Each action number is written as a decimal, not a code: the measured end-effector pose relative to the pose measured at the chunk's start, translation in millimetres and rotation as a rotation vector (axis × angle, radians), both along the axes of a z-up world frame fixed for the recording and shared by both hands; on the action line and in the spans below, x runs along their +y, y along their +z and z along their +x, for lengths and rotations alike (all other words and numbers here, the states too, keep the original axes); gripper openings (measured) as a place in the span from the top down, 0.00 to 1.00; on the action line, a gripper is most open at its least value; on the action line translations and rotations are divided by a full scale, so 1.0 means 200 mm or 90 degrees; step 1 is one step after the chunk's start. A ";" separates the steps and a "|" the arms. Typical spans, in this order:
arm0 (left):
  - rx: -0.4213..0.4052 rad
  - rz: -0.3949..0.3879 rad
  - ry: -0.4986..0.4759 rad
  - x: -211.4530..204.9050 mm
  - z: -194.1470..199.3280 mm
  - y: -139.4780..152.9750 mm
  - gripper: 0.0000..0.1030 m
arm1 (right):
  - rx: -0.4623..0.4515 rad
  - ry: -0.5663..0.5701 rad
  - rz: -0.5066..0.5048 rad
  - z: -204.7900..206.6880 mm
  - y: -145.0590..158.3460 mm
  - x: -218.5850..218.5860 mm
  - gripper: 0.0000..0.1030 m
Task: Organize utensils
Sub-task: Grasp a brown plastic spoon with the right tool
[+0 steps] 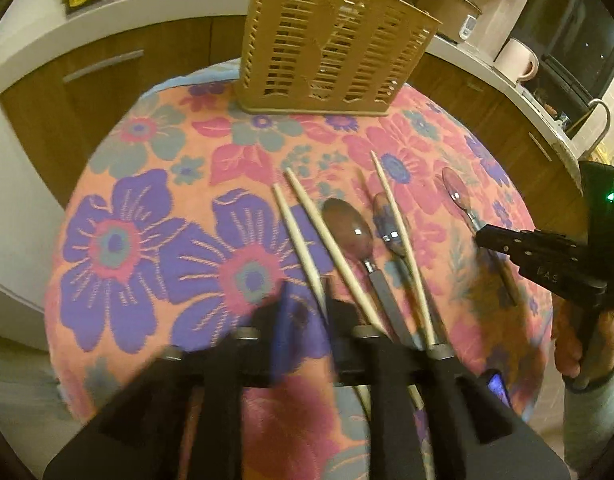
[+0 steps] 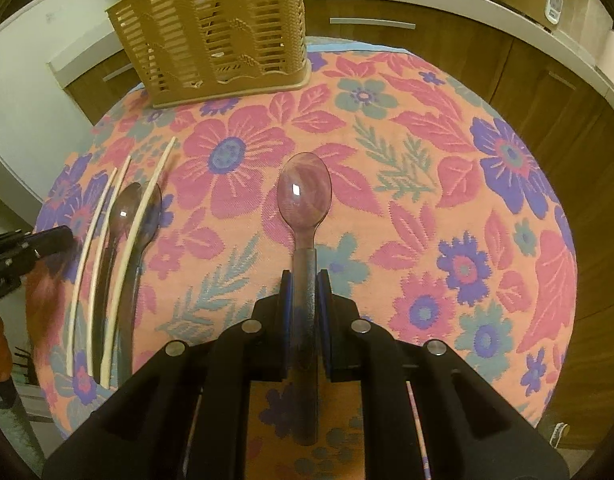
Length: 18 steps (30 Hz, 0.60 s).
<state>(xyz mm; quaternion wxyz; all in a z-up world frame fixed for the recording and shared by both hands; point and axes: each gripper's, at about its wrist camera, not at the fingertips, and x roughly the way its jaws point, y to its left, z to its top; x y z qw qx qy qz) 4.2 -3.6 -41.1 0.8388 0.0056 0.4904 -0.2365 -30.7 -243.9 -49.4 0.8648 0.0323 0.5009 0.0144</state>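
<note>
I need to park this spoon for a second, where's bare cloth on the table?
Open cloth lies right of the held spoon, out to the table's right edge, and between that spoon and the utensil holder. The left is crowded with chopsticks and another spoon.

Right tongs point(image 2: 305, 284): matte black plastic frame, blue pads on inner faces of fingers point(image 2: 283, 308), round silver pivot pins behind them. Left tongs point(image 1: 307, 312): same black build, blue pads, silver pins. Green light on black housing behind right tongs; bare-skinned hand point(image 1: 579, 340), grey sleeve cuff below.
</note>
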 end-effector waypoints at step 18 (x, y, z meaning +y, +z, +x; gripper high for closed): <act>-0.016 0.193 -0.070 -0.26 0.06 -0.05 0.75 | 0.119 0.044 0.020 0.21 0.02 0.02 0.82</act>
